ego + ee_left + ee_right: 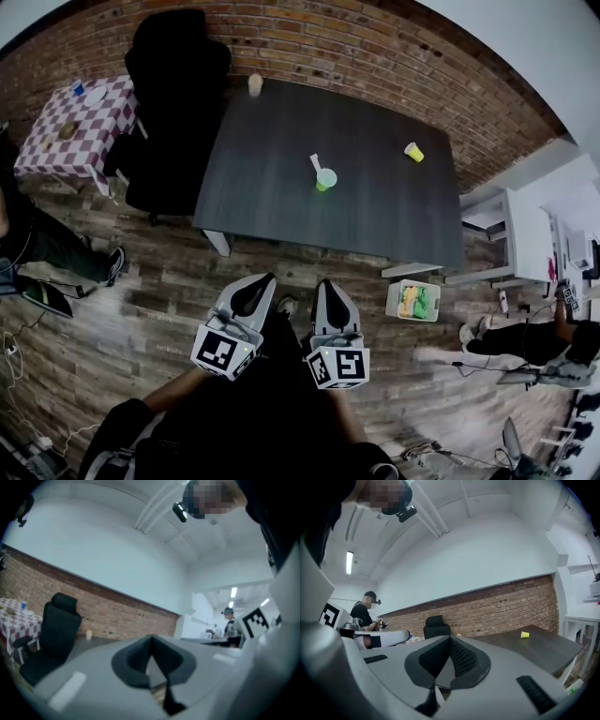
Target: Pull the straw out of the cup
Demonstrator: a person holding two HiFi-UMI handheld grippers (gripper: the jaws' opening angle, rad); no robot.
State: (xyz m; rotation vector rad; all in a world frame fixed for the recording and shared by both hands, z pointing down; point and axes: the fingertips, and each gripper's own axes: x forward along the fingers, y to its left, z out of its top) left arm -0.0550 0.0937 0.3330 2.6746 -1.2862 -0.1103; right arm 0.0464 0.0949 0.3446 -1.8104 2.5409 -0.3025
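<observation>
A clear cup [325, 179] with green at its base stands near the middle of the dark table [281, 187]; a white straw [316, 163] leans out of it to the upper left. My left gripper [253, 286] and right gripper [332, 292] hang side by side over the wood floor, well short of the table's near edge. Both are shut with nothing between the jaws. In the left gripper view the left gripper [151, 645] points at the brick wall. The right gripper [449, 644] shows its jaws closed together; the cup is hidden in both gripper views.
A yellow cup [413, 152] lies on the table's far right, also seen as the yellow cup [525, 634]. A pale cup [254, 84] stands at the back edge. A black chair [173, 103] sits left of the table, beside a checkered table [66, 131]. A white bin [412, 302] stands on the floor.
</observation>
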